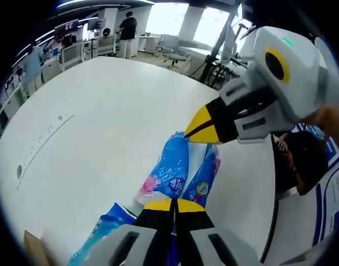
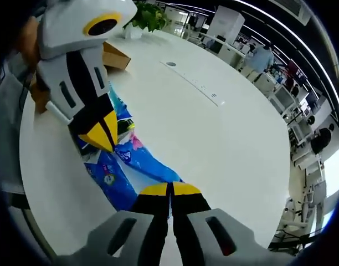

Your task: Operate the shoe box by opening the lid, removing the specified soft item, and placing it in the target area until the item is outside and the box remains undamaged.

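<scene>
So both grippers have hold of the same thing here: a soft blue plastic pack (image 1: 172,172), printed with pink flowers and small round logos, looks like a tissue or wipes pack. It's out of the box and stretched between the two claws over the big white table (image 1: 103,122).

In the left gripper view, the left gripper (image 1: 173,206) has its yellow-tipped jaws pressed together on the near end of the pack, with the blue film bunching up right at the tips. The right gripper (image 1: 193,133) comes in from the right side, its yellow tips pinched on the far end of the pack. A person's hand shows behind its white body.

The right gripper view is the same scene from the other end: the right gripper (image 2: 170,191) is clamped on one corner of the pack (image 2: 122,160), and the left gripper (image 2: 106,136) reaches down from the upper left, tips closed on the opposite end. The pack sags toward the table between them; can't really tell if its middle touches the surface.

The cardboard shoe box (image 2: 115,55) sits on the table behind the left gripper, near a green potted plant (image 2: 150,15). A brown corner of it (image 1: 34,246) also peeks in at the bottom left of the left gripper view. I can't tell how the lid stands.

Background is an office with desks and a few people standing around.
</scene>
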